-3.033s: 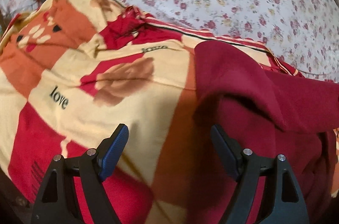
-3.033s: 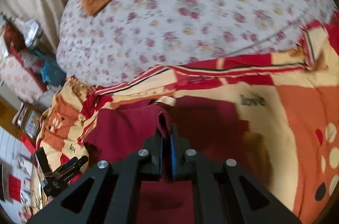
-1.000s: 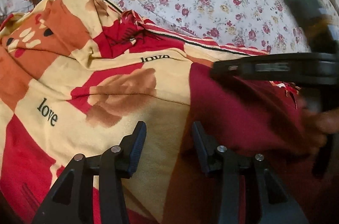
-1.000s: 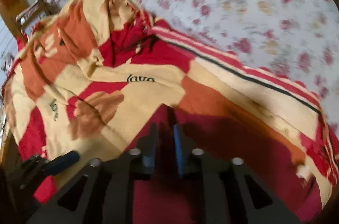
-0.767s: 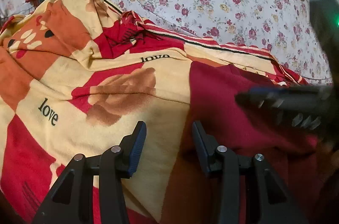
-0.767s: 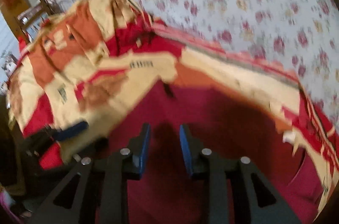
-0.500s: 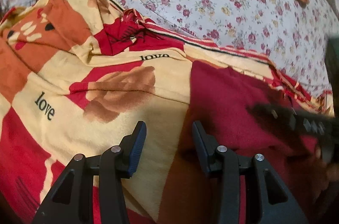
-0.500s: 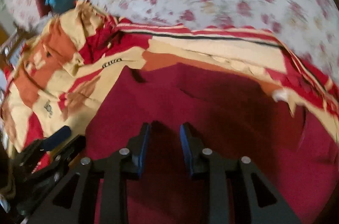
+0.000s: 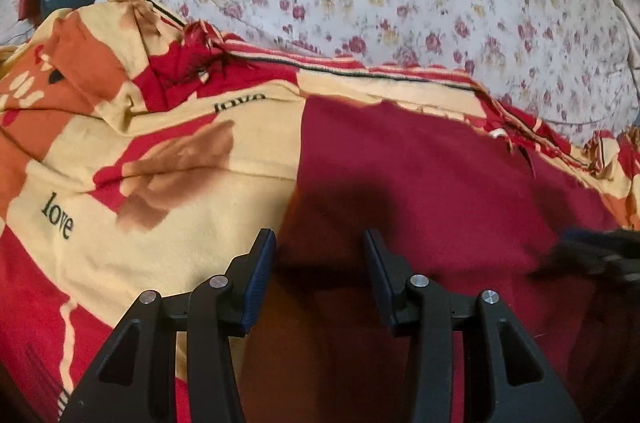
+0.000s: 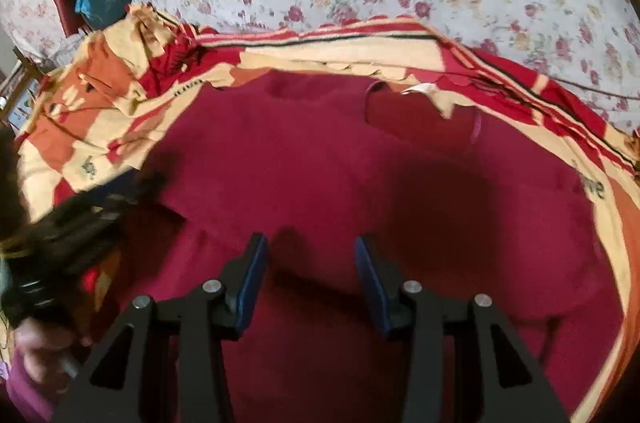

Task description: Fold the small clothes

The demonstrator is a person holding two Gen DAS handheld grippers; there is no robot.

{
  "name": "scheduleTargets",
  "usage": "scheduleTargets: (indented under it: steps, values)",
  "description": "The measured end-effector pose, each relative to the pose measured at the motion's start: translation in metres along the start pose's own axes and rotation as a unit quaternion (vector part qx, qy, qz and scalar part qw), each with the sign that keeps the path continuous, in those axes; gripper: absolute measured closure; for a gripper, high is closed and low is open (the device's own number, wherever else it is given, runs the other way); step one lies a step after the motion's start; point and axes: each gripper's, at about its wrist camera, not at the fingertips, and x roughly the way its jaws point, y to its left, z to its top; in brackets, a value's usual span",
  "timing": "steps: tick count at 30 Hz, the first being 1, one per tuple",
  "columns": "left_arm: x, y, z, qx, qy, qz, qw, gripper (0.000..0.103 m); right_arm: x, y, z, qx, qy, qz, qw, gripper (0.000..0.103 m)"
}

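Maroon garment (image 10: 328,159) flat below right gripper (image 10: 308,247) — untouched.

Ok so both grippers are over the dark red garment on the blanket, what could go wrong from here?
The dark red garment lies on a rumpled patterned blanket; a pinch near its edge could catch blanket too. The right gripper, whose jaws have just been opening with nothing between them, hangs over mid-cloth, so gripping there may bunch it. The left gripper straddles the garment's edge, open.

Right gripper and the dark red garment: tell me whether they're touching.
Cannot tell. In the right wrist view the right gripper, whose jaws have just been opening, has nothing between them; the dark red garment lies spread beyond, but no gap or contact shows plainly.
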Motion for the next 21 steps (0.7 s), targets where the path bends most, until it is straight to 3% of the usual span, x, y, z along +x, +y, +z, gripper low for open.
scheduleTargets:
  steps: [2, 7, 11, 17, 21]
  values:
    - [-0.003, 0.000, 0.000, -0.001, -0.001, -0.001, 1.0000, 0.079, -0.024, -0.017, -0.009, 0.010, -0.012, -0.016, 1.000, 0.043]
    - [-0.012, 0.000, -0.001, -0.002, -0.012, 0.000, 0.9999, 0.079, -0.083, -0.072, -0.044, 0.059, -0.029, -0.048, 0.997, 0.042]
    - [-0.023, -0.001, 0.000, -0.004, -0.032, -0.003, 0.9995, 0.079, -0.108, -0.095, -0.074, 0.089, -0.033, -0.042, 0.995, 0.042]
    - [-0.033, 0.001, -0.001, -0.008, -0.050, -0.003, 0.9987, 0.079, -0.108, -0.083, -0.100, 0.082, -0.008, -0.017, 0.996, 0.042]
    - [-0.036, 0.005, -0.004, -0.018, -0.052, 0.003, 0.9985, 0.079, -0.107, -0.058, -0.104, 0.051, -0.009, -0.045, 0.998, 0.042]
